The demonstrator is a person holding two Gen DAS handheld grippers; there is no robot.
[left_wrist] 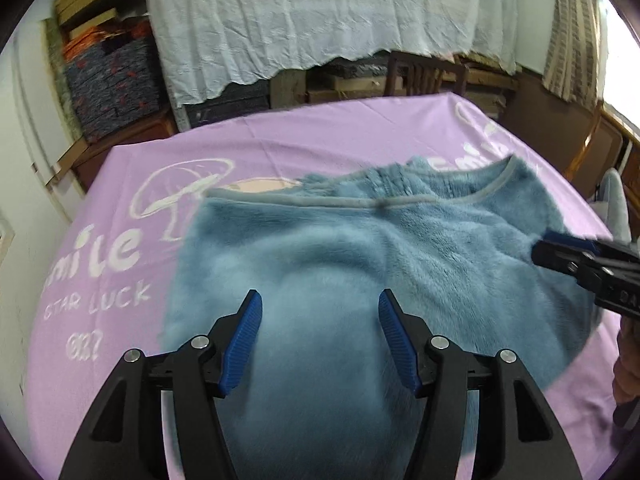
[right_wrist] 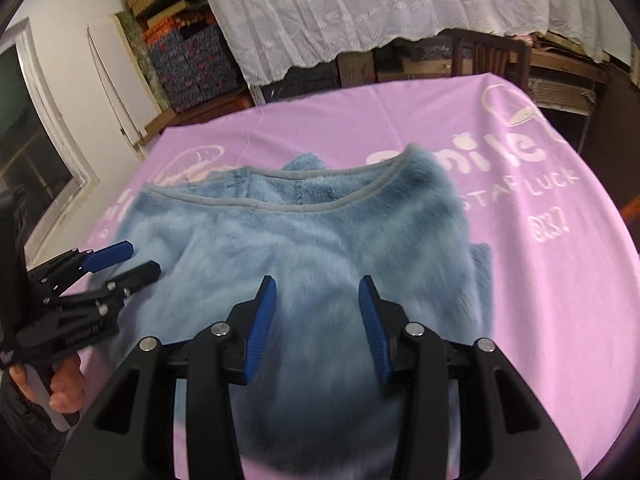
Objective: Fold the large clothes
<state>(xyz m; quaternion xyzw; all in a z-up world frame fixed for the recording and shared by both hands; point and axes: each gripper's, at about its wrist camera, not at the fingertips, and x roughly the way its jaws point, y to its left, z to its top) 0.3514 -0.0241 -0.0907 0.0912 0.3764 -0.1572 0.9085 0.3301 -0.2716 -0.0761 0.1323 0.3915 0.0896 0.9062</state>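
Observation:
A fluffy blue garment lies spread on the purple tablecloth, its grey-trimmed neckline toward the far side. My left gripper hovers over the garment's near left part, jaws open, with only fabric showing below the gap. In the right wrist view the garment fills the middle, and my right gripper stands open above its near part, nothing pinched between the blue pads. The left gripper shows there at the garment's left edge; the right gripper shows at its right edge in the left wrist view.
The purple tablecloth carries white "smile" and "STAR LUCK" print. Behind the table hang a white lace cloth and stand a dark wooden chair and stacked boxes. A hand holds the left tool's handle.

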